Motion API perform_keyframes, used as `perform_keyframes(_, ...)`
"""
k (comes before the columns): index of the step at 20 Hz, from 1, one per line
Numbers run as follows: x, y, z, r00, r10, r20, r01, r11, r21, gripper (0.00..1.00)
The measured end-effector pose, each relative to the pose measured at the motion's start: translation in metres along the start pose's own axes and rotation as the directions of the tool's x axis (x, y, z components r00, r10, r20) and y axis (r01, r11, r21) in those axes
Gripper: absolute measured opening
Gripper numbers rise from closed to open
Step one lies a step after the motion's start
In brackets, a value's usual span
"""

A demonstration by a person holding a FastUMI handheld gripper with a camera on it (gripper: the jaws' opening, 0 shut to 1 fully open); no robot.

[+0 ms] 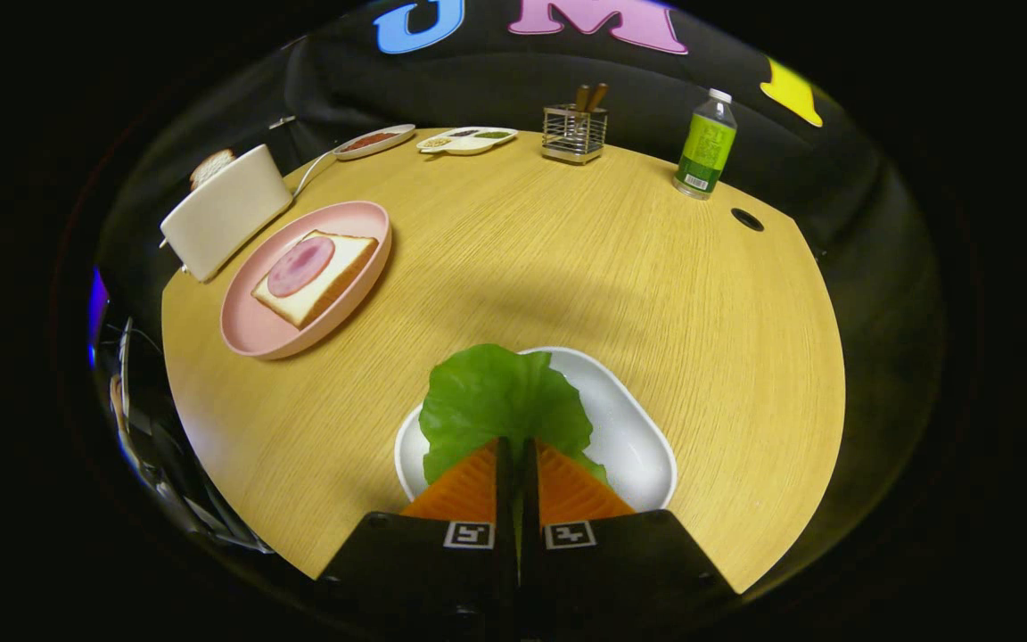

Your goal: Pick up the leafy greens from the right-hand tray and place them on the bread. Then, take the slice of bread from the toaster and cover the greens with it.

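Observation:
A green lettuce leaf [500, 401] lies over the near-left part of a white tray [634, 428] right at my fingertips. My gripper [518, 443] is shut on the leaf's near edge, the two fingers pressed together with the green between them. Beyond and to the left, a pink plate [250, 334] carries a slice of bread [335, 276] topped with a round of ham [300, 265]. Behind that plate stands a white toaster [224, 214] with a second slice of bread [210, 165] sticking out of its slot.
Along the round wooden table's [567, 259] far edge sit a small dish of red food [373, 141], a divided condiment tray [466, 139], a wire utensil holder [574, 132] and a green bottle [706, 147]. A cable hole [747, 219] lies near the bottle.

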State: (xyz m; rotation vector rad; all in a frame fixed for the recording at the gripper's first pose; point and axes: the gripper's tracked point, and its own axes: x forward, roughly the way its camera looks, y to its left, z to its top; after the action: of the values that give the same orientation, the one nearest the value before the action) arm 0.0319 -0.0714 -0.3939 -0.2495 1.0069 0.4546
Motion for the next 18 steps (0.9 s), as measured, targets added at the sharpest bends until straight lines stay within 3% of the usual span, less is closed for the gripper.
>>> perform_keyframes(5, -0.008, 0.007, 0.001, 0.999, 0.034, -0.032, -0.032, 0.997, 0.075, 0.06)
perform_keyframes(18, -0.069, 0.070, 0.068, 0.995, 0.026, 0.097, -0.037, 0.993, 0.109, 0.05)
